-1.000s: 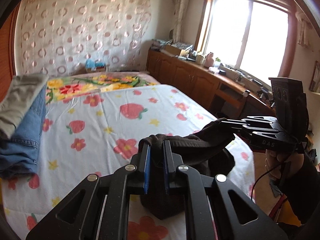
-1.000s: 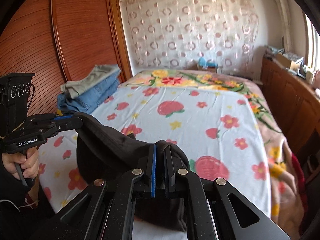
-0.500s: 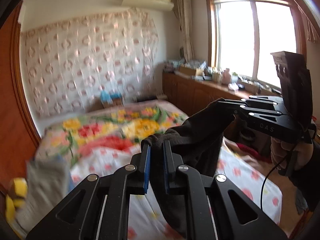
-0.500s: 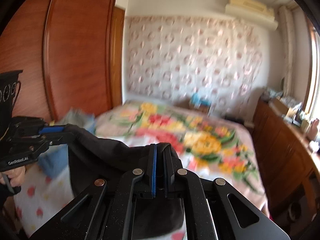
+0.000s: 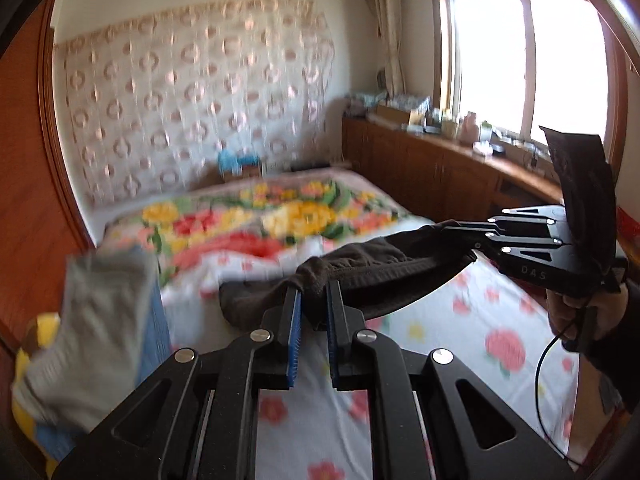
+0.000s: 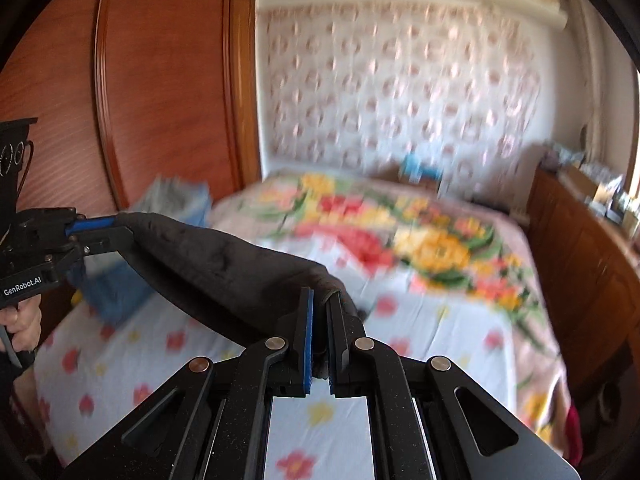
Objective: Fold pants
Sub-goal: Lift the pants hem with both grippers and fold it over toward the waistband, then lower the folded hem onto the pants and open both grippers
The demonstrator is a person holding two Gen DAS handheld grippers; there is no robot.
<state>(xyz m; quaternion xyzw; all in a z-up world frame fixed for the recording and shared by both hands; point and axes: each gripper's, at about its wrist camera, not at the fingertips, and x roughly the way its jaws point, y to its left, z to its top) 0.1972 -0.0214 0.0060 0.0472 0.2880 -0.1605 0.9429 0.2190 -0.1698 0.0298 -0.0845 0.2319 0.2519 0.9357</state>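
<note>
The pants [image 5: 384,268] are dark brown-black. The tongs [image 5: 313,300] are black with blue pads [image 5: 295,340]. The bed [image 5: 460,312] has a white sheet with pink flowers; at its head lies a blanket [image 5: 280,216] in yellow, red and green florals. Beside the bed, the wardrobe [image 6: 160,80] is reddish-brown.

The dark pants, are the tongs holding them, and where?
Yes. The dark pants hang above the bed, stretched between both tongs: the left tongs and the right tongs each pinch its top edge.
</note>
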